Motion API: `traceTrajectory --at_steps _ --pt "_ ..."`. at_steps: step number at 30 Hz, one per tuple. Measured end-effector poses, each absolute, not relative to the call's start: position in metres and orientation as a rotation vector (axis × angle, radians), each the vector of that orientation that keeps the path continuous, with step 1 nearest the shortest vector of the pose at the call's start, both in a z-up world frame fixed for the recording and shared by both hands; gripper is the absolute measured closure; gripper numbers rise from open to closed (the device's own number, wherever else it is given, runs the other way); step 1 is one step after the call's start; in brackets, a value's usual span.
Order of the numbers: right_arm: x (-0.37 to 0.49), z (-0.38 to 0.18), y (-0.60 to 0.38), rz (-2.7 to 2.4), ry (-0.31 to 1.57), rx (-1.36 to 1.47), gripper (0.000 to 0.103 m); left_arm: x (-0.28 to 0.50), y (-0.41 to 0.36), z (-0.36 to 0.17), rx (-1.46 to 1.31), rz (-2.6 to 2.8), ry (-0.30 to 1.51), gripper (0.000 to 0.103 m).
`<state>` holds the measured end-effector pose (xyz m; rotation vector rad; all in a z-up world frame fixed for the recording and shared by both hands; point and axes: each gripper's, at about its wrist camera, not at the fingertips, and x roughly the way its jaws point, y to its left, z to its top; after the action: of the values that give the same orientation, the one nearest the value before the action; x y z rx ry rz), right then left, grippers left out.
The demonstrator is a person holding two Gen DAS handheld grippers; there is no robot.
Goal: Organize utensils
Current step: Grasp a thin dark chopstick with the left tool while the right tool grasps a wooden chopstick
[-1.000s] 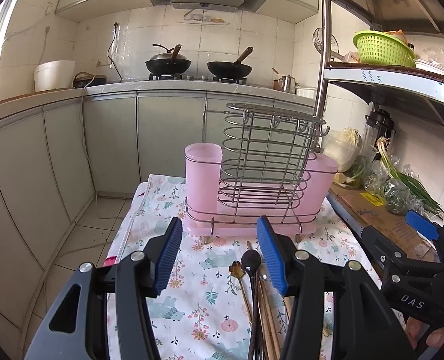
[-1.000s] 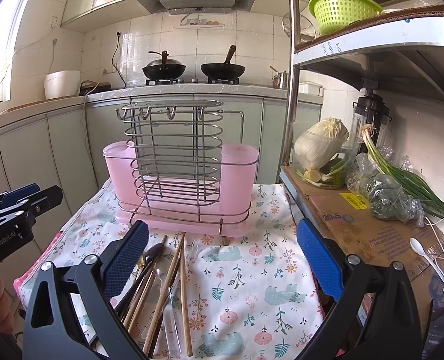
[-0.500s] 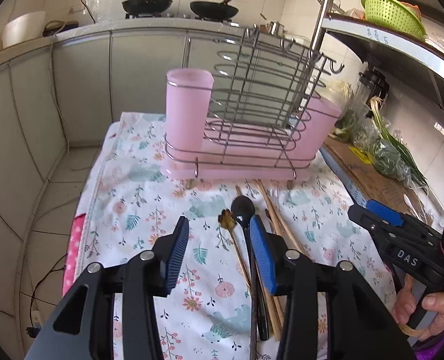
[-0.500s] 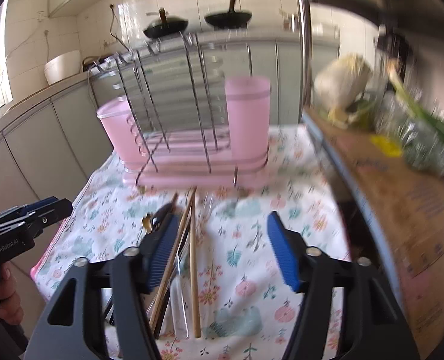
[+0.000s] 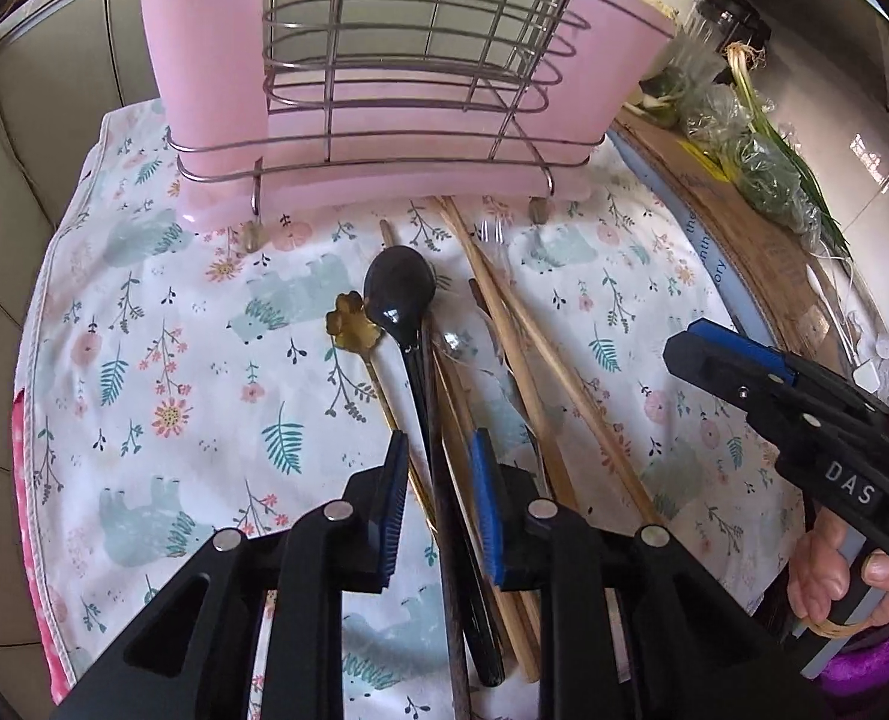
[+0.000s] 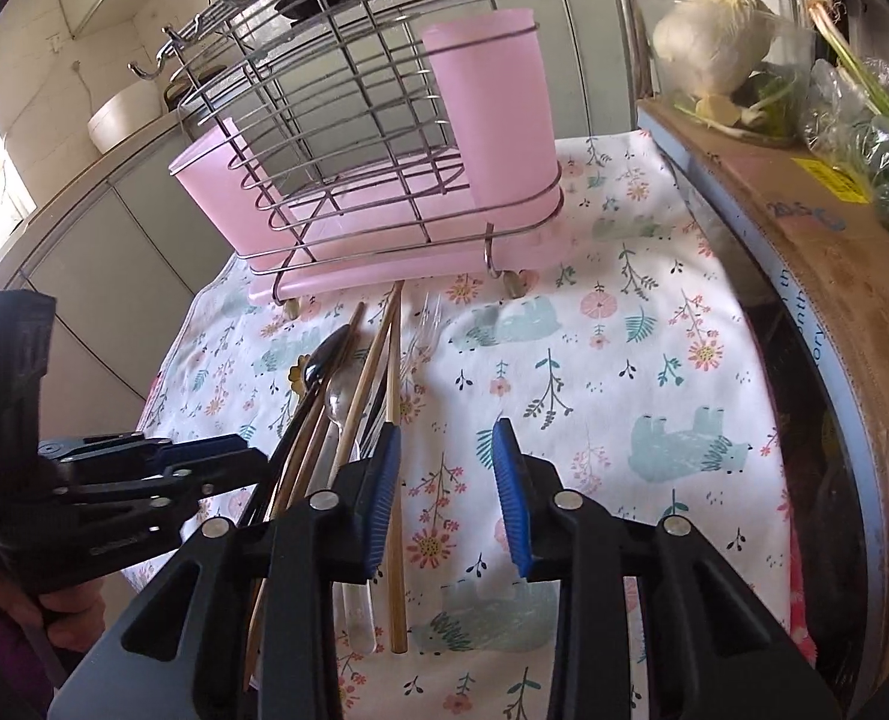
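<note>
Left tool (image 5: 438, 483), part open, straddles the black spoon (image 5: 405, 306) handle.

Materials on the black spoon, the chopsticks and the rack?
Black spoon: glossy, sharp highlights on the bowl; plastic or lacquer, unclear. Chopsticks: matte tan, likely wood or bamboo. Rack: shiny wire, looks like steel, holding smooth pink plastic-looking cups.

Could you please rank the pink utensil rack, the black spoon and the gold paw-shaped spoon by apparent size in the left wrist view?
1. pink utensil rack
2. black spoon
3. gold paw-shaped spoon, handle partly hidden
</note>
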<state>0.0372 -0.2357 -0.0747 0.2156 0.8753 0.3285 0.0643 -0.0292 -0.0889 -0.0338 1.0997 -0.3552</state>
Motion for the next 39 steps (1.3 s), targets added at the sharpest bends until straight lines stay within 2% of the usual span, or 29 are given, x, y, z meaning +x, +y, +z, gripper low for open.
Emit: traceTrajectory --at_steps 1,2,4,9,14,20,39 --pt "0.039 -0.075 -0.236 0.337 0.882 0.223 0.071 0.067 -0.030 -0.093 -0.039 -0.354 1.114 0.096" --pt "0.040 -0.076 -0.237 0.344 0.887 0.228 0.071 0.069 -0.030 -0.095 -0.046 -0.354 1.123 0.098" --pt "0.044 -0.077 -0.238 0.353 0.897 0.238 0.077 0.071 -0.029 -0.096 -0.063 -0.354 1.121 0.099" --pt "0.052 -0.082 -0.236 0.382 0.924 0.278 0.082 0.069 -0.015 -0.084 -0.074 -0.329 1.076 0.099" --pt "0.057 -0.082 -0.229 0.413 0.944 0.296 0.082 0.066 0.009 -0.075 -0.103 -0.270 1.054 0.099" --pt "0.072 -0.081 -0.219 0.410 0.983 0.278 0.082 0.078 0.036 -0.089 -0.124 -0.200 1.110 0.099" --pt "0.140 -0.100 -0.169 0.444 1.173 0.272 0.082 0.116 0.031 -0.111 -0.013 -0.262 1.264 0.098"
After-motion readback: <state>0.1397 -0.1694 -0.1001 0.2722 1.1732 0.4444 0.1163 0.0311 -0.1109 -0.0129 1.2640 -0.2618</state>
